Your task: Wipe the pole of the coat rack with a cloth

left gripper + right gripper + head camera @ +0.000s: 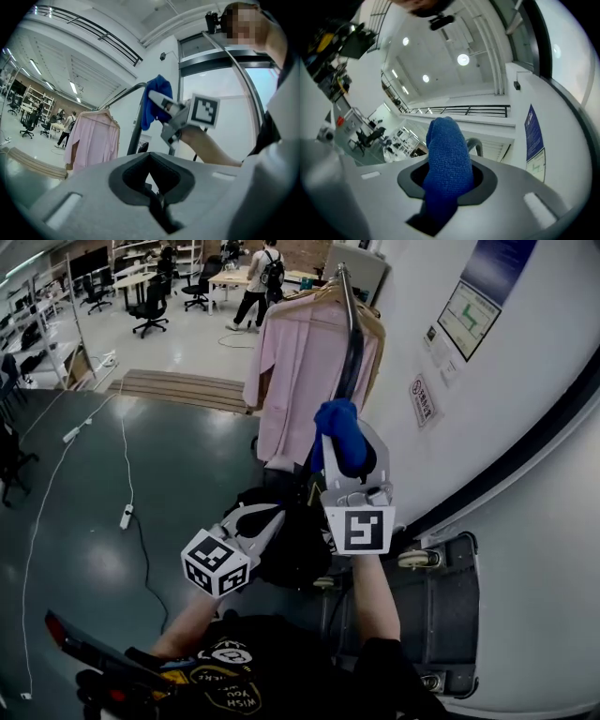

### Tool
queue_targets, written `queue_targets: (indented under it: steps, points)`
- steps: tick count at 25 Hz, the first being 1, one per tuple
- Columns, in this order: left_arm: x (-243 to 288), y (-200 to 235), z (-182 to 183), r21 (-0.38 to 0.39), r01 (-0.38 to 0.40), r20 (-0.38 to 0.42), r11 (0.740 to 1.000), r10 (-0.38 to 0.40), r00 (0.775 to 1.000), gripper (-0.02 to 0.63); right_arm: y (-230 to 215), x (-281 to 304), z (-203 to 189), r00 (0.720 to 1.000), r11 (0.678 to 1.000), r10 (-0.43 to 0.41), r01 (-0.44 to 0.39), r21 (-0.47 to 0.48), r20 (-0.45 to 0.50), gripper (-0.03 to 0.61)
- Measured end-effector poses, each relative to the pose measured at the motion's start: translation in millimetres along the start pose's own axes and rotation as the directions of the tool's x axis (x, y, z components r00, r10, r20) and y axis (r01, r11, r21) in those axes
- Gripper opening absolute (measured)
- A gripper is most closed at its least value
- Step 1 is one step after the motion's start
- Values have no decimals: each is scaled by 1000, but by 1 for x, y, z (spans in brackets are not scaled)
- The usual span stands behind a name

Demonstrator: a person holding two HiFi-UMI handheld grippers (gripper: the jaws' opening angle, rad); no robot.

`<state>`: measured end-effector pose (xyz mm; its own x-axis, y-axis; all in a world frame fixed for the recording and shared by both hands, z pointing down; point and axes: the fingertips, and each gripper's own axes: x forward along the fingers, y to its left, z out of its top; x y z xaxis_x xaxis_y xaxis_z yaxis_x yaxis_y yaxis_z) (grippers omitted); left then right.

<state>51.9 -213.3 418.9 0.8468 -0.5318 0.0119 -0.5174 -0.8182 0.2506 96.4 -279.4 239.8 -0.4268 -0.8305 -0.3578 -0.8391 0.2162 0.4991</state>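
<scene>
— Step in hand?
— By the look of things, the very start of the wipe. Coat rack pole (351, 343) running up toward twelve o'clock in the head view, pink shirt (300, 381) hanging off the rack at eleven.
— And the hand-held grippers?
— Right hand-held gripper (345, 454) up at the pole, clamped on the blue cloth (339, 427). Left hand-held gripper (267, 517) down at seven o'clock from it, jaws pressed together on nothing, well apart from the pole.
— Cloth on the metal already?
— Hard to say. Overlaps the pole in the head view, sits just beside it in the left gripper view.
— Next move?
— Probably: press the cloth flat against the pole, then slide along its length toward twelve o'clock. Calls for a tight clamp throughout and a path clear of the shirt.
</scene>
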Motion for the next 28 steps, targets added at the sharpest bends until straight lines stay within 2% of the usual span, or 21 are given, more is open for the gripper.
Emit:
queue_targets:
  steps: [1, 3, 6, 9, 12, 14, 18, 23, 28]
  points:
    - [-1, 0, 0, 0, 0, 0, 1000, 0, 1000, -2, 12, -9, -16, 1000, 998, 2, -4, -59, -25, 104]
    - [-1, -3, -1, -1, 8, 2, 1000, -8, 1000, -2, 31, -24, -48, 998, 998, 13, -17, -54, -63, 103]
    - [1, -9, -3, -4, 26, 1, 1000, -26, 1000, -2, 51, -40, -89, 992, 998, 30, -23, 66, -120, 101]
    - [2, -12, -4, -6, 24, 1, 1000, -24, 1000, -2, 53, -51, -112, 987, 973, 22, 15, 230, -158, 91]
    - [0, -11, -2, -7, 7, 12, 1000, -7, 1000, -2, 51, -53, -115, 985, 957, 42, 8, 289, -169, 92]
    - [-1, -11, -1, -8, 0, 17, 1000, 0, 1000, -2, 49, -49, -111, 983, 965, 50, -2, 264, -176, 92]
    - [1, -13, -2, -4, -5, 17, 1000, 5, 1000, -2, 39, -36, -88, 988, 988, 59, -38, 148, -142, 97]
    - [-4, -10, -6, -11, -20, 10, 1000, 20, 1000, -2, -1, -8, -24, 1000, 987, 4, -2, 162, -10, 100]
    - [-7, -8, -1, -4, -31, 22, 1000, 31, 999, -2, -40, 37, 21, 999, 986, -27, 22, 168, 25, 101]
